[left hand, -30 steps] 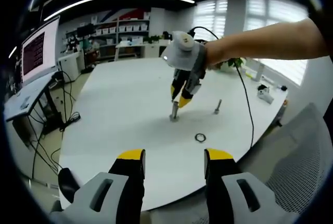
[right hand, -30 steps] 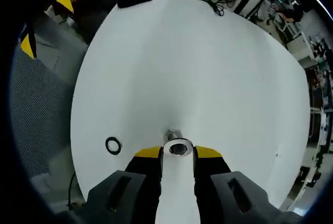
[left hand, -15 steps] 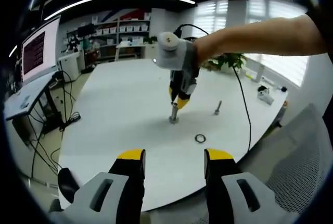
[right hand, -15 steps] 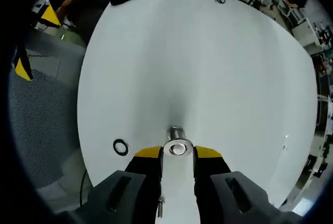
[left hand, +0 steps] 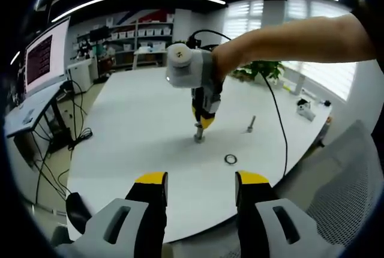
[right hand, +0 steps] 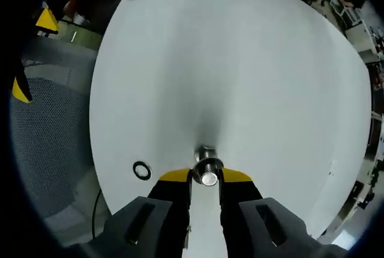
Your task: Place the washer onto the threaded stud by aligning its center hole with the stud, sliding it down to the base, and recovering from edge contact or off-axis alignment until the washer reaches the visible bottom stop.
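A threaded stud (left hand: 198,135) stands upright on the white round table (left hand: 138,132). My right gripper (left hand: 204,120) hangs straight over it, tips down at the stud's top. In the right gripper view, the right gripper (right hand: 206,177) is shut on a small metal washer (right hand: 208,177), which sits right above the stud's base (right hand: 207,153). Whether the hole is over the thread I cannot tell. My left gripper (left hand: 201,180) is open at the near table edge, holding nothing.
A loose ring washer (left hand: 231,159) lies on the table near the stud, also seen as a dark ring (right hand: 142,170). A second bolt (left hand: 251,124) stands to the right. A mesh chair (left hand: 348,198) is at the table edge, with a monitor desk (left hand: 36,90) and cables on the left.
The right gripper has swung from a slant to upright over the stud, and its jaws stand a little closer. The washer looks smaller between them. The left gripper has not moved.
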### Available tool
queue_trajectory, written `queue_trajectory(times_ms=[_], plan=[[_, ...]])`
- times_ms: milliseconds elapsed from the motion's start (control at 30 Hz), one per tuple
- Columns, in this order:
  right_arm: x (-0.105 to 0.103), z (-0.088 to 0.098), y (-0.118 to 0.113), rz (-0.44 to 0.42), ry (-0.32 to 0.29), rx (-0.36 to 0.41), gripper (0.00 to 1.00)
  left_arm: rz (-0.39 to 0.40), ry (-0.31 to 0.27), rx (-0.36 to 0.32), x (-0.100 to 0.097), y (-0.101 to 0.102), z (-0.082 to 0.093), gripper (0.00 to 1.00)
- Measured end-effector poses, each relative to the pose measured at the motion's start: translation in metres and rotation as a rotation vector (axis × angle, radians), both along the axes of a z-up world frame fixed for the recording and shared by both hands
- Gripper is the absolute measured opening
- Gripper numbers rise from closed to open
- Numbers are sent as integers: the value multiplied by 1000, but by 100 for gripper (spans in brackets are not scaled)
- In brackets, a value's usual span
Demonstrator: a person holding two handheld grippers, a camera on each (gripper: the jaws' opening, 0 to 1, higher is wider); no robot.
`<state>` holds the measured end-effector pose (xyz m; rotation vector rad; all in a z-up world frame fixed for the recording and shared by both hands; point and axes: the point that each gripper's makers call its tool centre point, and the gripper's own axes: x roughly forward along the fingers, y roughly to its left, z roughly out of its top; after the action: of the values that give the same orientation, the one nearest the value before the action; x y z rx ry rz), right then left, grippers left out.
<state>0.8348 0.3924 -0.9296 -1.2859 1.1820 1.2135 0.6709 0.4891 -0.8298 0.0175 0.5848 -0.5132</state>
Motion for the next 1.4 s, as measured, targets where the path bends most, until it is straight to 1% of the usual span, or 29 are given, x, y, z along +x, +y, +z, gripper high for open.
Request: queue_trajectory(times_ms=[33, 67, 133, 167, 200, 233, 300, 333, 433, 500, 533, 600, 633, 733, 833, 933, 1033, 1167, 1267, 1333, 1400], plan=[[0, 0, 1, -3, -3, 6, 18, 0, 0, 0, 0, 0, 0, 43], [0, -3, 4, -3, 4, 31, 18, 0, 1, 0, 0, 0, 0, 43], [0, -3, 3, -21, 3, 46, 16, 0, 3, -1, 0, 0, 0, 43], [-2, -3, 10, -34, 12, 86, 13, 0, 4, 0, 0, 0, 0, 43], [-8, -5, 14, -30, 58, 114, 4, -1, 5, 1, 0, 0, -1, 43], [-11, -10, 6, -81, 63, 75, 3, -2, 5, 1, 0, 0, -1, 43], [-7, -17, 7, -29, 34, 82, 3, -2, 8, 1, -1, 0, -1, 43], [-9, -22, 4, -25, 37, 75, 3, -1, 8, 1, -1, 0, -1, 43], [-13, -24, 3, -23, 48, 85, 3, 0, 9, -1, 0, 0, -1, 43], [-14, -20, 5, -34, 47, 127, 3, -2, 10, 2, 0, 0, -1, 43], [-15, -18, 7, -45, 57, 152, 3, -2, 10, 1, 0, 0, -1, 43], [-18, -11, 8, -56, 51, 195, 3, 0, 10, -2, 0, 0, -1, 42], [-21, -9, 9, -61, 57, 214, 3, 1, 11, -3, 0, 0, -1, 42], [-30, -5, 5, -65, 67, 252, 3, 1, 10, -2, 0, 0, -1, 42], [-41, -1, -1, -71, 64, 286, 3, 1, 12, 0, 0, 0, -1, 42], [-53, -2, -7, -75, 76, 315, 3, 2, 13, 1, 0, 0, -2, 42], [-62, -6, -15, -74, 70, 323, 3, 2, 15, 1, -1, 0, -2, 42], [-73, -15, -26, -67, 64, 313, 3, 1, 13, -1, -1, -1, -2, 41], [-86, -24, -36, -86, 91, 302, 6, -1, 12, 0, -1, -1, -1, 41], [-93, -28, -39, -70, 103, 307, 10, 0, 11, 0, -1, -1, -1, 41], [-100, -32, -41, -58, 111, 310, 12, -1, 11, -1, -1, -1, -1, 41]])
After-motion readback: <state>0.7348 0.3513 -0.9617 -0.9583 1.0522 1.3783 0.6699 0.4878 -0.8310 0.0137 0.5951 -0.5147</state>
